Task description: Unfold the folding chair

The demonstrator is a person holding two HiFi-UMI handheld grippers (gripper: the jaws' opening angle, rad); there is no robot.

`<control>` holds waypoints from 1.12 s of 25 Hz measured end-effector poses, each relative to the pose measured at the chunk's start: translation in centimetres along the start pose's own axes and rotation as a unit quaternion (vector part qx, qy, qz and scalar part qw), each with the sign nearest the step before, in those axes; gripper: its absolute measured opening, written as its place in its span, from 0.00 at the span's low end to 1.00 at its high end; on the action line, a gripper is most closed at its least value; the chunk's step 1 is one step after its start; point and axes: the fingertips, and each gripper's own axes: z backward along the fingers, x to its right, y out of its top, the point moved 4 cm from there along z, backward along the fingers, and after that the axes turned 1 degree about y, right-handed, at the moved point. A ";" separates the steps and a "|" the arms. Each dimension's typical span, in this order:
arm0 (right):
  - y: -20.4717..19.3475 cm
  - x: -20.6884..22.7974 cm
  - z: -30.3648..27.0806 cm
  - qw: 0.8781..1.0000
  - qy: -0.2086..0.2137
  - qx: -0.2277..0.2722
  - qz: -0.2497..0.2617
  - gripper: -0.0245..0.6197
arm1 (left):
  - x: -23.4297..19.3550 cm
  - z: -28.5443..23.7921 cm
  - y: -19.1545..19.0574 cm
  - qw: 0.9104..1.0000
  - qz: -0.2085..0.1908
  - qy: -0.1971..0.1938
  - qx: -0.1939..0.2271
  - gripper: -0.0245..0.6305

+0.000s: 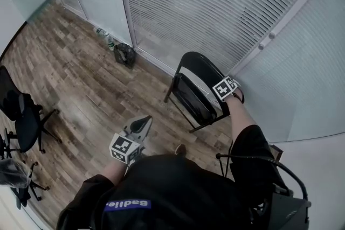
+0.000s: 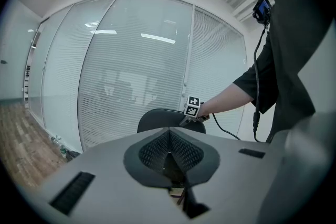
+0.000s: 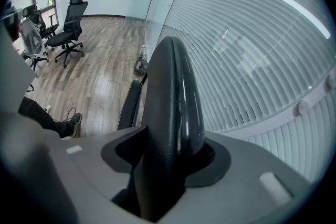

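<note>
Right claw (image 1: 227,91) clamped on the backrest top of the folding chair (image 1: 197,89), which stands directly below it, left claw (image 1: 143,123) closed on nothing, well apart: a single-point pull could tip the chair or let the rim slip free.

Folding chair (image 1: 192,95) before blinds (image 1: 215,2)

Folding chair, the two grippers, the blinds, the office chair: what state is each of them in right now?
folding chair: standing upright, seat looks still folded up.
right gripper: closed on the folding chair's backrest.
left gripper: shut, empty, held in the air.
blinds: lowered.
office chair: upright, nobody in it.
</note>
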 end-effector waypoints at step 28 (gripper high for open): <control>0.0 0.1 0.1 1.000 -0.001 0.000 0.001 0.36 | 0.9 -4.7 -1.6 0.999 0.031 -0.035 -0.023 0.04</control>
